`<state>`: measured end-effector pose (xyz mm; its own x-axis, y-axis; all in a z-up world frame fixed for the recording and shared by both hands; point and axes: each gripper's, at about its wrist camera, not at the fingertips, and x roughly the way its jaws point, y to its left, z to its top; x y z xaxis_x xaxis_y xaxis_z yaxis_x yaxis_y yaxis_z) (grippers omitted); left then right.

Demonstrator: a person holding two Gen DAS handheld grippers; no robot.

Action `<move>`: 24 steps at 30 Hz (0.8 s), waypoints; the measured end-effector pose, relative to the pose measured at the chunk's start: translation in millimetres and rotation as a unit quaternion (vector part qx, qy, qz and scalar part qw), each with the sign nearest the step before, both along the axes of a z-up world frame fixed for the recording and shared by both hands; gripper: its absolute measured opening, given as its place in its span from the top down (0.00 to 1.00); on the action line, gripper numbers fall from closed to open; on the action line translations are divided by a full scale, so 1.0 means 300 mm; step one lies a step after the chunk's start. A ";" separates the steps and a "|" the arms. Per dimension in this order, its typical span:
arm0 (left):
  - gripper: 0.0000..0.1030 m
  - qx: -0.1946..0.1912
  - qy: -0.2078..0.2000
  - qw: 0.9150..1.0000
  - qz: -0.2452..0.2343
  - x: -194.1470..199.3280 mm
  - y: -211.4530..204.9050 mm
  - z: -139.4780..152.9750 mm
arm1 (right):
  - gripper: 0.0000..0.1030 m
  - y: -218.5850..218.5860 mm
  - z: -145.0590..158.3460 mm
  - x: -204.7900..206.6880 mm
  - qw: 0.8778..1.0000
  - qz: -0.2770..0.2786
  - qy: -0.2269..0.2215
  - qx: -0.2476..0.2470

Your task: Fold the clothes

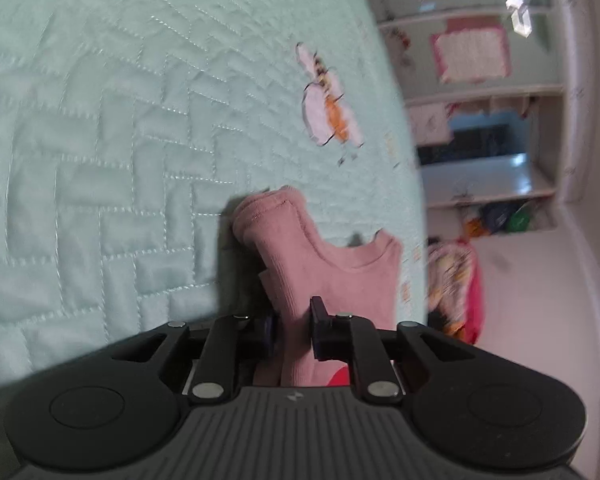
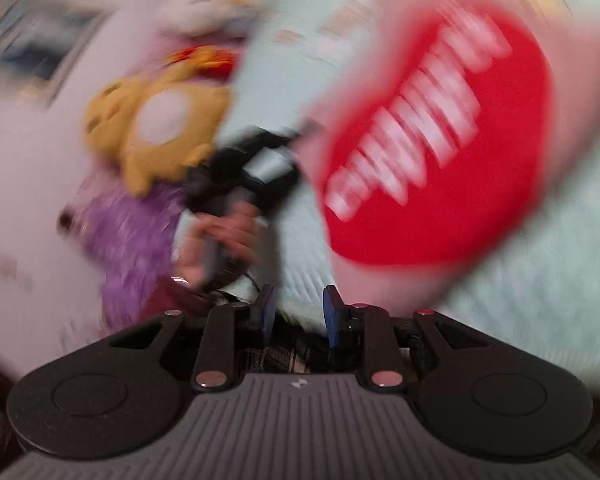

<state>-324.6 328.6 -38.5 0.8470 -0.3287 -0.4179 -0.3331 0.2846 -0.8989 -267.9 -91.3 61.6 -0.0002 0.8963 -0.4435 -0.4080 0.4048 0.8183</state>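
The pink top [image 1: 332,264] is lying on the green quilt [image 1: 100,120] near the bed's edge, and the fold is looking only partly done: one sleeve is doubled in over the body, the neckline is showing flat, the rest is running down under the left gripper [image 1: 294,328]. That gripper's pads are sitting on either side of a ridge of pink cloth and seem to be pinching it, so I'm reading it as grasping the top. The right gripper [image 2: 298,316] is standing with a clear gap between its pads and nothing in it, so released. Still left, by my guess: the other side, a final fold, smoothing. The left view is giving the sleeve, the collar, a stitched bee [image 1: 326,96] on the quilt and shelves [image 1: 488,92] past the bed. The right view is badly smeared but is giving what the left one hides: the top's front with a big red patch [image 2: 440,140] and white lettering I can't read, the left hand [image 2: 220,244] gripping its black tool, and plush toys [image 2: 156,124], yellow and purple, beside the bed.
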 end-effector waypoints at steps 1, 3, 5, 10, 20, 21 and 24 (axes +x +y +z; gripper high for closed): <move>0.73 0.007 -0.011 1.000 0.007 -0.009 -0.012 0.001 | 0.72 -0.002 0.047 0.017 0.999 0.018 -0.035 0.010; 0.55 0.029 -0.032 0.999 0.011 -0.022 -0.041 0.014 | 0.50 -0.031 0.104 0.116 0.995 -0.012 -0.096 0.009; 0.43 0.064 -0.046 0.997 -0.004 -0.019 -0.075 0.043 | 0.40 -0.043 0.110 0.240 0.987 -0.051 -0.149 -0.020; 0.37 0.123 -0.037 0.991 -0.033 0.009 -0.133 0.080 | 0.40 0.032 -0.037 0.578 0.975 -0.053 -0.198 -0.088; 0.41 0.140 -0.054 0.988 -0.036 0.093 -0.135 0.063 | 0.38 0.369 -0.220 0.936 0.976 0.164 -0.142 -0.014; 0.50 0.140 -0.057 0.988 -0.037 0.102 -0.132 0.058 | 0.38 0.390 -0.225 0.952 0.975 0.180 -0.132 -0.003; 0.86 0.113 -0.060 0.991 -0.042 0.128 -0.102 0.018 | 0.71 0.409 -0.231 0.981 0.976 0.191 -0.102 0.012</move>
<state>-286.1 298.0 -33.0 0.8686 -0.3091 -0.3872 -0.1951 0.5050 -0.8408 26.4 31.4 -7.7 -0.2508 0.8583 -0.4477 -0.6813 0.1720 0.7115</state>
